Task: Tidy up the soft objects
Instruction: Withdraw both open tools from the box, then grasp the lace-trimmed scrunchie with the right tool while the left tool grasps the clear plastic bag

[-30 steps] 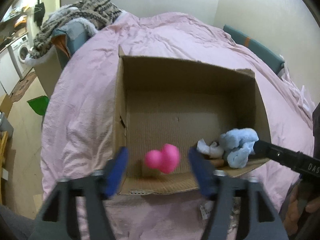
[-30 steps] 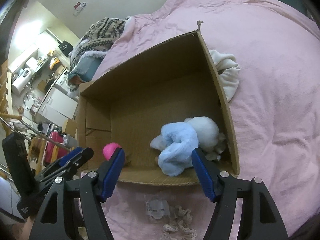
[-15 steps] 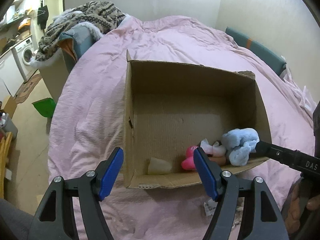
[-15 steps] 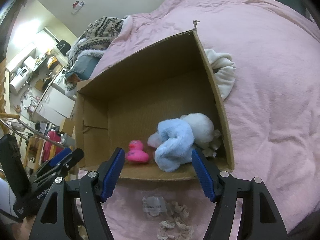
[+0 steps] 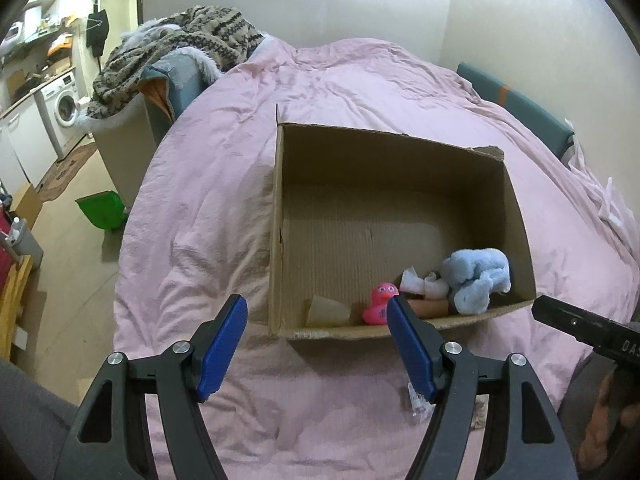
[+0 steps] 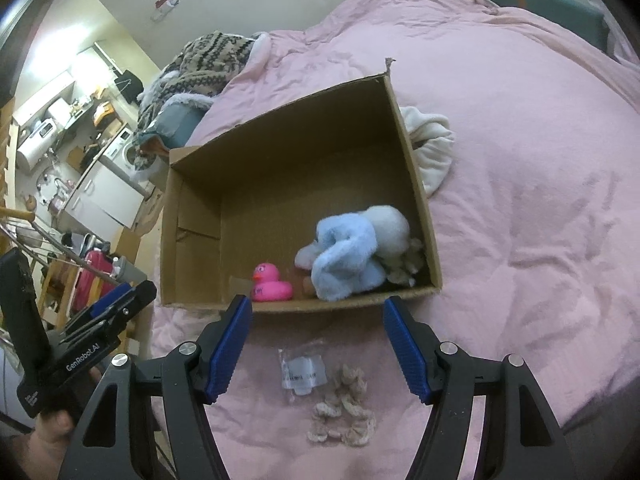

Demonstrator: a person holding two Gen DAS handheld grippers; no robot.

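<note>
An open cardboard box (image 5: pixel 276 216) (image 6: pixel 416 176) stands on the pink bed. Inside, near its front wall, sit a pink rubber duck (image 5: pixel 378 304) (image 6: pixel 270 284), a light blue plush toy (image 5: pixel 478 276) (image 6: pixel 348 256) with white soft pieces beside it, and a beige scrap (image 5: pixel 326 312). My left gripper (image 5: pixel 316 336) is open and empty, hanging in front of the box. In front of the same wall my right gripper (image 6: pixel 318 342) is open and empty too, above a small clear bag with crocheted pieces (image 6: pixel 340 404) on the cover.
A white cloth (image 6: pixel 432 148) lies on the bed (image 5: pixel 208 200) by the box's right side. A patterned blanket pile (image 5: pixel 180 48) sits at the bed's far left. Beyond the left bed edge are a green dustpan (image 5: pixel 100 210) and a washing machine (image 5: pixel 64 106).
The pink duck dropped from between the left fingers into the box and rests on its floor. Both grippers drew back from the box, so it looks smaller.
</note>
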